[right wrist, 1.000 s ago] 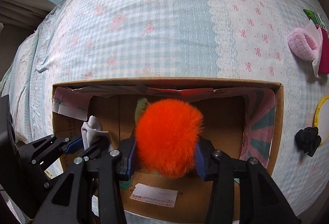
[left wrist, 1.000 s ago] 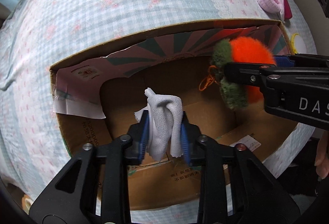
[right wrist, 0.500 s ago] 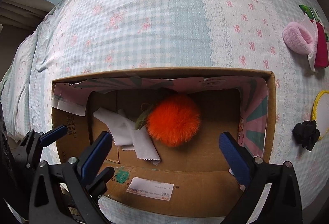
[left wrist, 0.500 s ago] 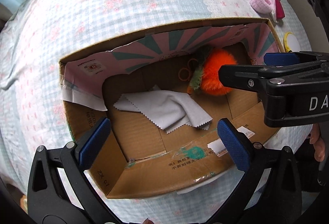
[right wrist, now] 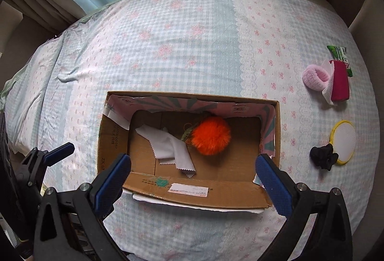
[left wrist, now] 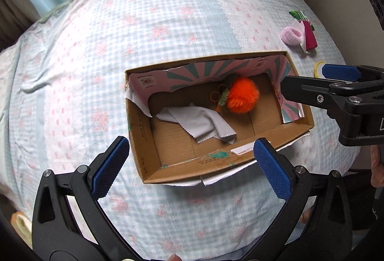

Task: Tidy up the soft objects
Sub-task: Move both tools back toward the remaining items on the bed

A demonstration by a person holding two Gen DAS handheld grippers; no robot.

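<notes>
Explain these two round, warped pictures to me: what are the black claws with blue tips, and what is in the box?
No robot here: a person holds a hand-operated claw in each hand, and each claw carries a wide-angle camera looking down along its fingers. One picture comes from the left gripper, the other from the right gripper, which also juts into the left picture. Both have just opened and hold nothing. Below, on a bed with a checked sheet, stands a cardboard box containing a white cloth and an orange pompom. Beside the box lie a pink scrunchie, a black scrunchie and a yellow-rimmed pad.
</notes>
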